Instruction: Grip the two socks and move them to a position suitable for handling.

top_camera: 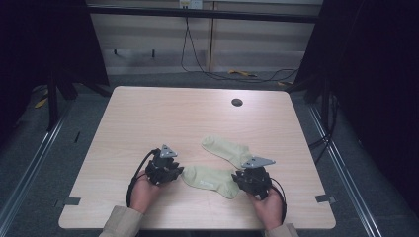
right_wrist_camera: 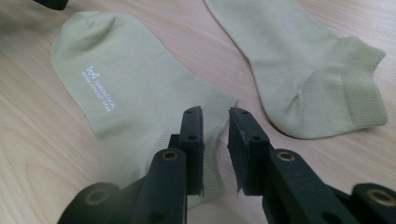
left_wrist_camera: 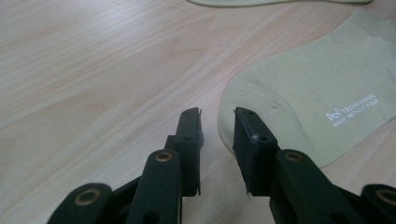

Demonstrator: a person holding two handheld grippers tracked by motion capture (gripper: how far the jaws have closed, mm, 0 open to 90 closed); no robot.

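Surface: pale wood-grain laminate table (top_camera: 163, 113) with rounded corners and a round dark cable hole (top_camera: 236, 102) at 1 o'clock from centre. Grey carpet floor (top_camera: 59, 148) around it, metal rails on both sides, black cables (top_camera: 197, 64) trailing along the far wall at 12 o'clock, dark curtains left and right.

Work items: two pale yellow-green ankle socks. The near sock with small white printed lettering (top_camera: 210, 179) lies flat at 6 o'clock from table centre, between the two grippers; lettering is legible in both gripper views (left_wrist_camera: 322, 93) (right_wrist_camera: 130, 93). The second plain sock (top_camera: 225, 149) lies just beyond it toward 1 o'clock, ribbed cuff visible (right_wrist_camera: 308, 70); whether the two touch I can't tell.

Left gripper (left_wrist_camera: 217, 116): jaws apart, narrow gap, straddling the toe-end edge of the printed sock, nothing clamped. High view puts it at the sock's 9 o'clock (top_camera: 165, 168).

Right gripper (right_wrist_camera: 215, 114): jaws apart, narrow gap, hovering over the cuff end of the printed sock, no cloth pinched. High view: sock's 3 o'clock (top_camera: 252, 178).

Clearance: far half of the table is bare; both hands sit near the 6 o'clock edge.
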